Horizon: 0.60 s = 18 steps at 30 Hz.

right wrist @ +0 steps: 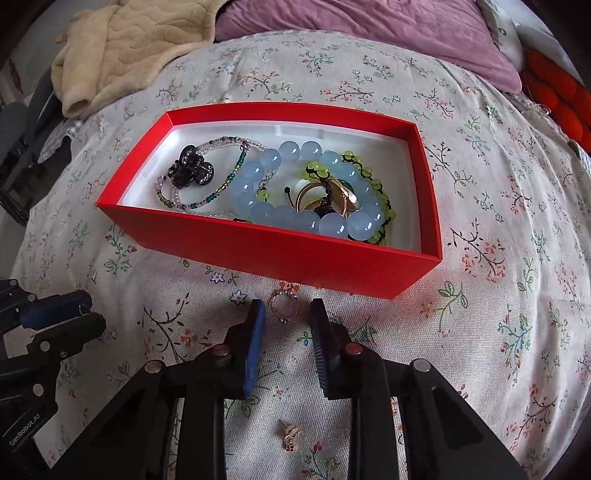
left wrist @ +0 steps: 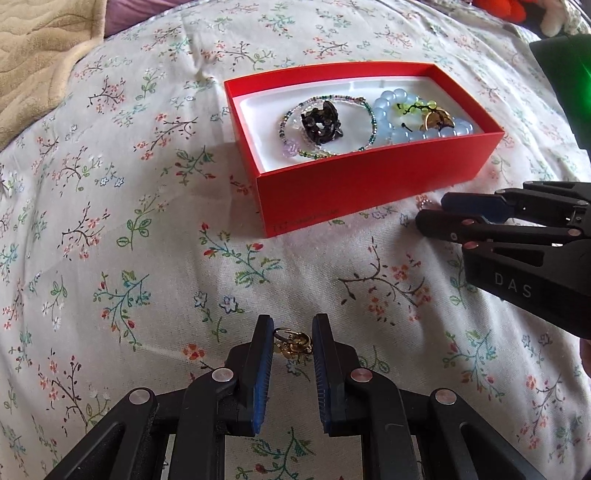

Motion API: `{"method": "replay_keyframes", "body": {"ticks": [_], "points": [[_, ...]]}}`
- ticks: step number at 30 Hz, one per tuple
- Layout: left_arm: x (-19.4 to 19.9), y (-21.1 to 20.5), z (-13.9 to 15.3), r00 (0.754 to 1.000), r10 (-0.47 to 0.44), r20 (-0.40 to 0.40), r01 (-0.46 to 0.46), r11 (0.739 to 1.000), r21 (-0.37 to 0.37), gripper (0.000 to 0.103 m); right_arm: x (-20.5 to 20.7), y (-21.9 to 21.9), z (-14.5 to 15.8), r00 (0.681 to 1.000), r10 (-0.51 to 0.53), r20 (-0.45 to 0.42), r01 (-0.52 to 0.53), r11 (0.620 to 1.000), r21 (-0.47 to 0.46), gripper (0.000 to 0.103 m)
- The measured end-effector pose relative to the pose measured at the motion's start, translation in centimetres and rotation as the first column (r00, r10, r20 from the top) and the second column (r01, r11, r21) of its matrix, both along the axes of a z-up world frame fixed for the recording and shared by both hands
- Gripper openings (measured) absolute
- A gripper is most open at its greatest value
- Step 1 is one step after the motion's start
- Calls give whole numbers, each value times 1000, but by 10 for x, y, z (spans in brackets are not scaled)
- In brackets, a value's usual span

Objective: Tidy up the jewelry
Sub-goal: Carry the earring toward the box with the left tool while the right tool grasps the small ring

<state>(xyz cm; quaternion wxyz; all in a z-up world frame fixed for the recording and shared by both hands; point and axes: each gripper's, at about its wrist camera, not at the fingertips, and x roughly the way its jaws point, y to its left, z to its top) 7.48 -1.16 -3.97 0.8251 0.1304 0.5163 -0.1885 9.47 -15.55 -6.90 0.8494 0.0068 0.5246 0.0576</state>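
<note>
Jewelry sits between both pairs of our fingers on a flowered bedspread [left wrist: 129, 258]. Our left gripper [left wrist: 292, 341] holds a small gold earring [left wrist: 293, 343] between its blue pads, its jaws drawn narrow around the piece just above the cloth. Our right gripper [right wrist: 287, 314] points down at a thin beaded ring [right wrist: 283, 305] lying flat on the spread just in front of the red box [right wrist: 280, 254]; its jaws stand narrow on either side of the ring, and the pads do not appear to press on it. Nearer the right wrist camera, a second small gold piece [right wrist: 290, 437] lies loose on the fabric between the gripper's arms. Beyond both grippers the open red box rests on the bed, its white lining showing. Inside it, toward the left end, a black hair claw [right wrist: 192, 170] lies on a slim multicoloured bead strand [right wrist: 221, 173]. Toward the right end, a bracelet of large pale blue beads [right wrist: 295, 206] loops around a green bead bracelet [right wrist: 354, 166] and some gold rings [right wrist: 321, 195]. Past the box, a cream fleece blanket [right wrist: 122, 48] is bunched at the far left of the bed, a purple pillow [right wrist: 369, 33] lies along the far edge, and something bright orange [right wrist: 557, 99] shows at the far right.
</note>
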Motion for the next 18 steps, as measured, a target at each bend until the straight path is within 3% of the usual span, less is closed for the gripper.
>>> {"method": "replay_keyframes", "body": {"ticks": [4,18], "points": [[-1,0,1,1000,3,0,-3,1000,-1,16,1,2,1,1000,19,-3,-19,1000,-7,16],[-3,3,7,1000,14,20,-13,1000,-5,16,-9,-4,13,1000,14,-14,-14,1000,-2,14]]}}
